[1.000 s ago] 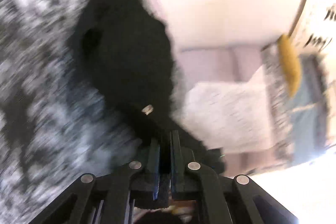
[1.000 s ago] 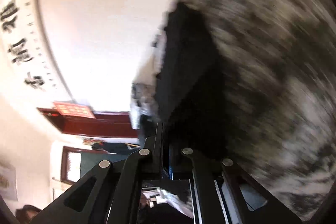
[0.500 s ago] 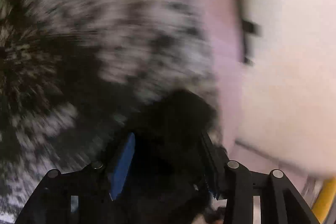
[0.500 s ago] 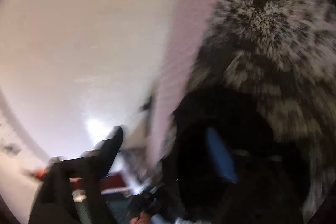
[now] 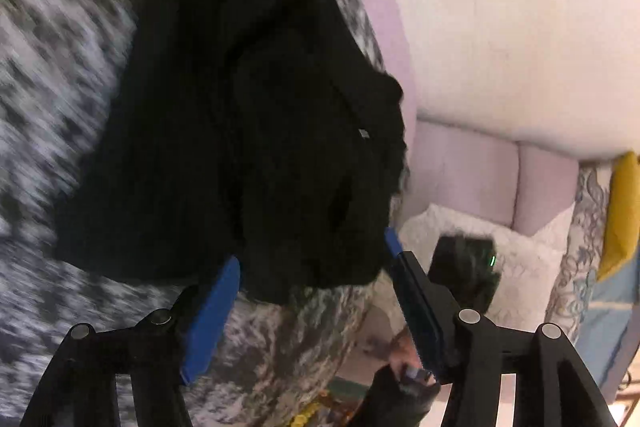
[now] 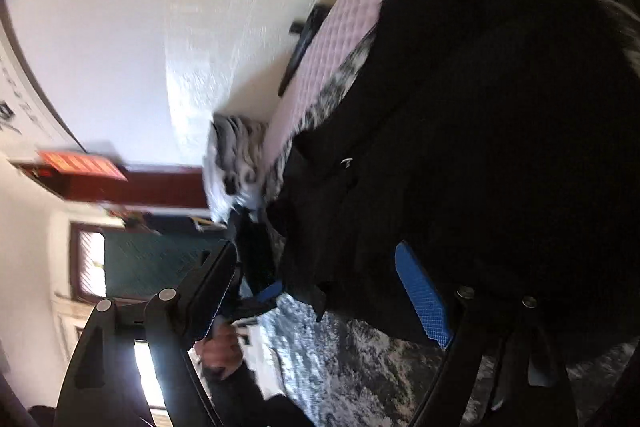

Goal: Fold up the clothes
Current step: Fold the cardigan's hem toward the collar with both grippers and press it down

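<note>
Here both sets of jaws gape, left gripper (image 5: 312,259) opening, right gripper (image 6: 320,267) closing, around the black garment (image 5: 248,107).

No legible text anywhere; only blurred dark brush characters on the white wall hanging (image 6: 16,107), far left of the right gripper (image 6: 320,291).

Bright indoor daylight, motion blur throughout, fisheye bending, dark vignetted corners

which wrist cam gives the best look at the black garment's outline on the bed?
Left wrist. The black garment sits mid-frame with its left and lower edges clear against the grey patterned blanket. In the right wrist view the garment fills the right half, runs off frame, and shows only its left edge.
</note>
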Available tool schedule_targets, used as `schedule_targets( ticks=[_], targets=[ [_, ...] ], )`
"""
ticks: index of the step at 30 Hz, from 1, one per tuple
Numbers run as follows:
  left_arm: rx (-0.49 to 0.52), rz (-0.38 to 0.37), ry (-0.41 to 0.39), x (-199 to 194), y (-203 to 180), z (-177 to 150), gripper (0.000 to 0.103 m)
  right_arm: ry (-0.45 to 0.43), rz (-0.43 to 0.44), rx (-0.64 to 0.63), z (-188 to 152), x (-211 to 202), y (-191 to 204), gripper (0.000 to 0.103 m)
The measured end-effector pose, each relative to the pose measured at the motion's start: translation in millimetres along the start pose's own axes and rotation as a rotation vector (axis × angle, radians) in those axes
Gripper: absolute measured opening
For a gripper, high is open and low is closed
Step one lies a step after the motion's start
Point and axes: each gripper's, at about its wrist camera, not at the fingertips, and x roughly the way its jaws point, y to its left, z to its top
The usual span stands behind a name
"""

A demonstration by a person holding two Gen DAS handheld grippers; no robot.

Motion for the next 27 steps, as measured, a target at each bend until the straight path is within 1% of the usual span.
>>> schedule_targets(
  ticks=[1, 2, 3, 4, 5, 7, 8, 9, 11, 12, 13, 14, 15, 16, 18, 20, 21, 22, 23, 24, 25, 26, 27],
  targets=[
    [0.006, -0.011, 0.01, 6.1, -0.1, -3.2, 0.066, -0.002, -0.037, -0.022, 5.3, 5.1, 5.3, 0.074],
    [-0.008, -0.014, 0.031, 12.1, 4.6, -5.8, 0.066, -0.011, -0.076, -0.035, 10.3, 7.7, 7.7, 0.07],
    [-0.034, -0.006, 0.044, 22.8, 8.6, -3.2, 0.066, -0.019, -0.105, -0.02, 17.1, 8.9, 3.7, 0.065],
    [-0.053, 0.005, 0.05, 32.4, 11.2, 4.8, 0.066, -0.022, -0.126, 0.012, 25.8, 10.5, -3.4, 0.061],
    [-0.077, 0.024, 0.06, 40.3, 16.1, 10.8, 0.066, -0.024, -0.15, 0.042, 34.7, 12.8, -10.2, 0.061],
    [-0.125, 0.023, 0.062, 51.7, 24.5, 16.0, 0.066, -0.024, -0.206, 0.088, 51.9, 18.7, -22.5, 0.061],
    [-0.145, 0.01, 0.062, 55.5, 26.9, 19.2, 0.066, -0.019, -0.236, 0.099, 59.2, 22.5, -27.4, 0.06],
    [-0.15, 0.003, 0.064, 57.8, 26.6, 19.1, 0.066, -0.011, -0.261, 0.107, 64.3, 26.9, -32.4, 0.056],
    [-0.155, -0.018, 0.072, 57.6, 26.0, 19.5, 0.066, 0.002, -0.305, 0.107, 68.3, 35.1, -40.7, 0.026],
    [-0.159, -0.032, 0.077, 56.3, 25.2, 19.6, 0.066, -0.003, -0.329, 0.09, 67.0, 37.1, -42.1, 0.0],
    [-0.158, -0.056, 0.08, 54.6, 20.3, 21.8, 0.063, -0.008, -0.352, 0.073, 65.7, 39.0, -43.5, 0.0],
    [-0.157, -0.082, 0.083, 52.8, 15.0, 24.2, 0.06, -0.024, -0.356, 0.053, 64.2, 36.1, -40.1, 0.0],
    [-0.135, -0.096, 0.076, 49.2, 5.7, 28.8, 0.056, -0.05, -0.344, 0.029, 62.6, 29.0, -32.7, 0.0],
    [-0.112, -0.109, 0.068, 45.5, -3.9, 33.5, 0.055, -0.075, -0.332, 0.005, 61.0, 21.8, -25.3, 0.0],
    [-0.071, -0.129, 0.023, 36.8, -33.9, 50.9, 0.055, -0.14, -0.3, -0.048, 60.4, 5.8, -8.4, 0.0],
    [-0.035, -0.148, -0.034, 34.4, -63.0, 74.8, 0.055, -0.238, -0.258, -0.104, 67.9, -13.6, 12.1, 0.0],
    [-0.008, -0.143, -0.085, 35.1, -76.4, 93.4, 0.055, -0.283, -0.252, -0.115, 74.1, -20.8, 17.8, 0.0],
    [-0.03, -0.126, -0.111, 36.0, -76.5, 108.6, 0.055, -0.306, -0.25, -0.102, 81.0, -24.7, 17.2, 0.002],
    [-0.057, -0.108, -0.136, 36.8, -75.4, 123.4, 0.055, -0.313, -0.253, -0.075, 88.1, -26.3, 12.9, 0.006],
    [-0.104, -0.092, -0.11, 39.0, -66.5, 131.7, 0.055, -0.293, -0.253, -0.036, 90.1, -25.2, 5.7, 0.028],
    [-0.156, -0.092, -0.083, 38.8, -57.4, 134.8, 0.055, -0.249, -0.249, 0.012, 88.0, -21.8, -3.9, 0.051],
    [-0.142, -0.105, -0.078, 32.3, -57.4, 129.1, 0.055, -0.195, -0.227, 0.029, 82.4, -16.9, -9.8, 0.056],
    [-0.123, -0.118, -0.075, 25.3, -58.2, 122.7, 0.055, -0.143, -0.197, 0.015, 75.4, -11.1, -11.2, 0.056]
  ],
)
